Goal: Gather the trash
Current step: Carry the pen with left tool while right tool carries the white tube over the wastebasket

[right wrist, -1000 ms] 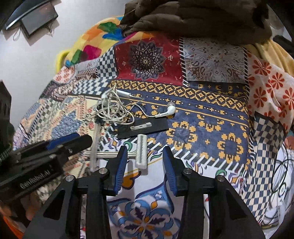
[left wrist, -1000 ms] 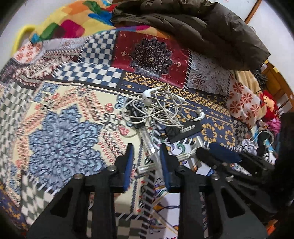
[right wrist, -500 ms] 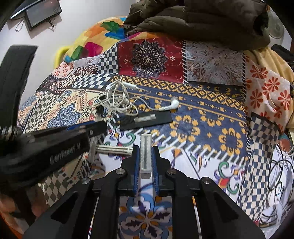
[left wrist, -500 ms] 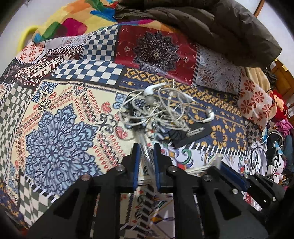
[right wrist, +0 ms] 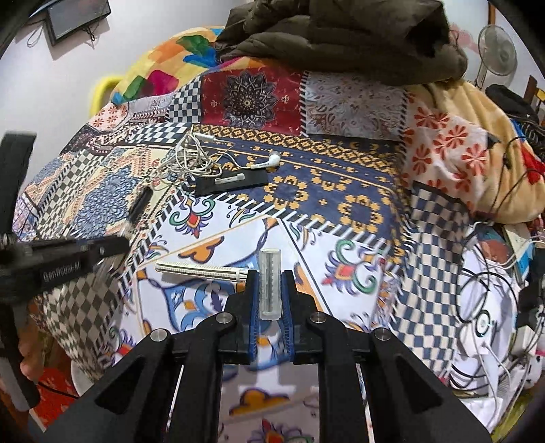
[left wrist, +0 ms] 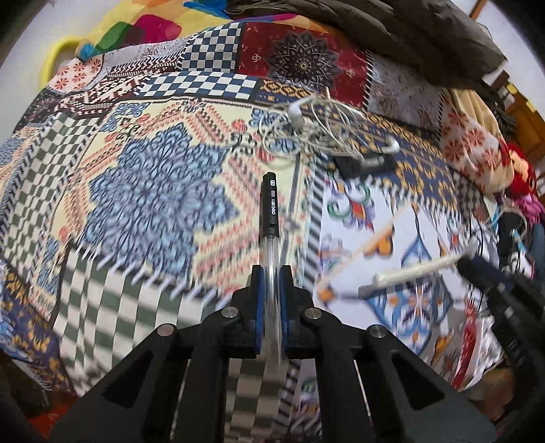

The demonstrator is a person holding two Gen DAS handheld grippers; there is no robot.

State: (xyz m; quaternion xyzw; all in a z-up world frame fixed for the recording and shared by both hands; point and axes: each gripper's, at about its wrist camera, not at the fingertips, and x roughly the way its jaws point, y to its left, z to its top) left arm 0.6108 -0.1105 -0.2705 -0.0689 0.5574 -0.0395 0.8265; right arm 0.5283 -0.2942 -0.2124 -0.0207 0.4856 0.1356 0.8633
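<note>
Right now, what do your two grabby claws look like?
Both the left gripper and the right gripper are black plastic with angular cut-out arms, round silver bolts, and blue pads inside the fingers. White "GenRobot.AI" lettering runs along the left one's side.

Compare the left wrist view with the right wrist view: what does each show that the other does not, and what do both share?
Only the left wrist view shows the left tool shut on a clear pen whose black cap reads "deli S52".

Only the right wrist view shows the right tool shut on a short clear tube, plus a standing fan and a wall-mounted screen.

Both show the patchwork bedspread, tangled white earphones, the black flat case, the white ribbed stick and the brown jacket.
</note>
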